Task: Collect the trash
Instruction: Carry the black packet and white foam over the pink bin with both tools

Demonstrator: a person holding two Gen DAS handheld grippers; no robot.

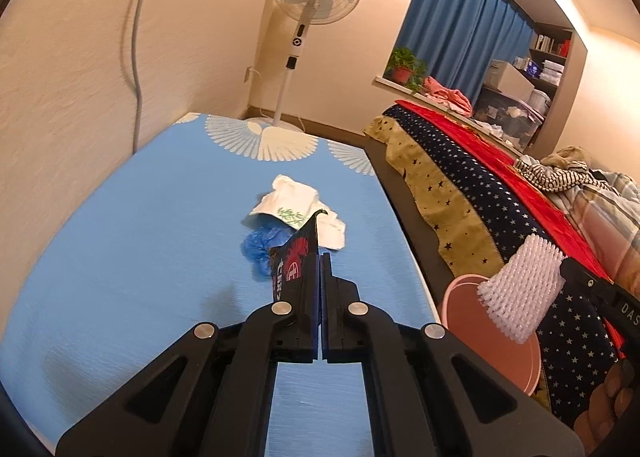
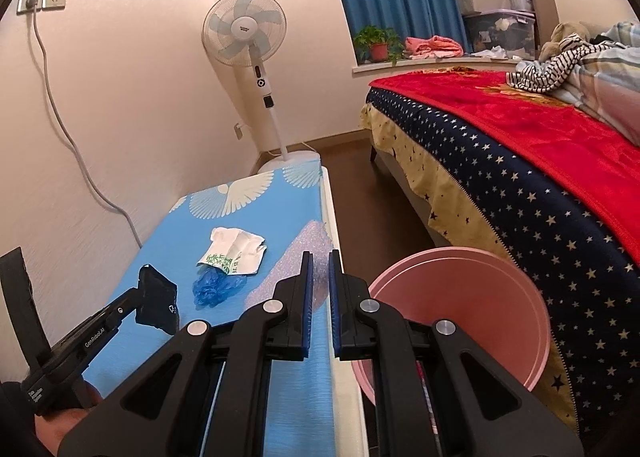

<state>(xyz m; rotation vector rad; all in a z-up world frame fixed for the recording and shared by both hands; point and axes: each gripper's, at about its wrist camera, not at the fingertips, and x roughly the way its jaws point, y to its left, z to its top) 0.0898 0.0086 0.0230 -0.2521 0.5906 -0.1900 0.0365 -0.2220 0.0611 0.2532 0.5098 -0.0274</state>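
My left tool (image 1: 320,257) is clenched on a black wrapper (image 1: 294,257) with red print I cannot read. My right tool (image 2: 320,257) grips white foam netting (image 1: 520,285) above a pink bin (image 2: 472,297). "GenRobot.AI" marks the left tool's side. White paper (image 2: 236,251) and blue plastic (image 2: 214,289) lie together on the blue surface (image 1: 140,237).

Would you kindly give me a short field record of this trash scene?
left gripper: shut on dark wrapper, above table
right gripper: grips foam net over pink basin
on table: white paper, blue plastic, touching
basin place: floor, between table and bed
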